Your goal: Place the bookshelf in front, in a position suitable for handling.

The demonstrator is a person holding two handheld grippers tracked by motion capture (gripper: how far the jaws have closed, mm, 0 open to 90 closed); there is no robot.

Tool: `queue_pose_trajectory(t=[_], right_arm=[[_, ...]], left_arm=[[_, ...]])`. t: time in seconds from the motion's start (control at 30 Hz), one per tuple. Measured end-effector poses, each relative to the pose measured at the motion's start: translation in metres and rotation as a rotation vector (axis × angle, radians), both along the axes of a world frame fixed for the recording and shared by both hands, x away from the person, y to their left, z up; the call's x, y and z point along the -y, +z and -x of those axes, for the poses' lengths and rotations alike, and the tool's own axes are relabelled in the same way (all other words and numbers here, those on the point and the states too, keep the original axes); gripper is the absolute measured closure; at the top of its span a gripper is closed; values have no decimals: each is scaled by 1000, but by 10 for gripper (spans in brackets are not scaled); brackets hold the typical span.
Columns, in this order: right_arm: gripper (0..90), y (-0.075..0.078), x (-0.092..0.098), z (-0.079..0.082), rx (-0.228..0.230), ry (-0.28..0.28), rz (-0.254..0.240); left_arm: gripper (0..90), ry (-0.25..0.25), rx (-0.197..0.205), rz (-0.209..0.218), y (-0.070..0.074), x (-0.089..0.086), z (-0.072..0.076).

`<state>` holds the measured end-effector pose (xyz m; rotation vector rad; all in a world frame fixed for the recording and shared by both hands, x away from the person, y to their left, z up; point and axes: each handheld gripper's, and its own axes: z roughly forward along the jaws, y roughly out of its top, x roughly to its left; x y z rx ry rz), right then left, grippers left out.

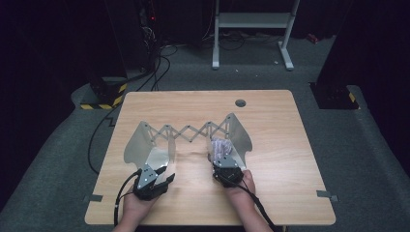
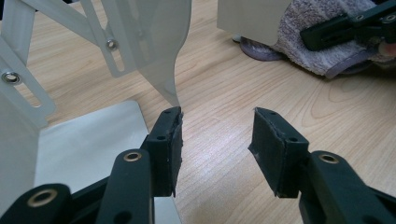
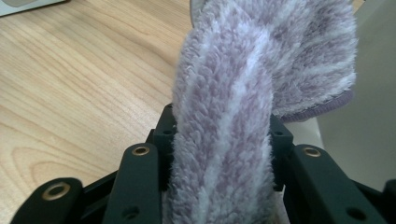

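Wooden table (image 1: 270, 193), dark room | your right gripper (image 3: 219, 140) clamps fluffy towel (image 3: 243, 70) | left gripper (image 2: 217, 149) jaws apart, empty | rack (image 1: 188, 133) possibly extendable

Bright light falls from above on the wooden table (image 1: 270, 145) in the high view, while the room around it sinks into near black at both upper corners. The picture is soft and grainy, fine detail smeared. Glare flares white off the metal rack (image 1: 145, 145) at lower left of centre. In the left gripper view the near jaws sit sharp, the far towel (image 2: 322, 42) goes soft. In the right gripper view the fluffy pile is crisp at centre, the upper edges blur, light stays even
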<state>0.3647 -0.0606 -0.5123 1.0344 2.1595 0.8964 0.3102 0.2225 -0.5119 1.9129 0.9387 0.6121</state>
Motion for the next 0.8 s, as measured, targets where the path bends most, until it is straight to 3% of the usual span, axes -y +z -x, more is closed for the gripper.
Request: queue_pose_trajectory(t=[0.23, 0.8], right_arm=[[602, 7, -2, -7, 34, 15, 29], [594, 70, 1, -2, 229, 51, -15]], left_arm=[[529, -2, 1, -1, 0, -1, 0], [529, -2, -3, 2, 0, 0, 0]])
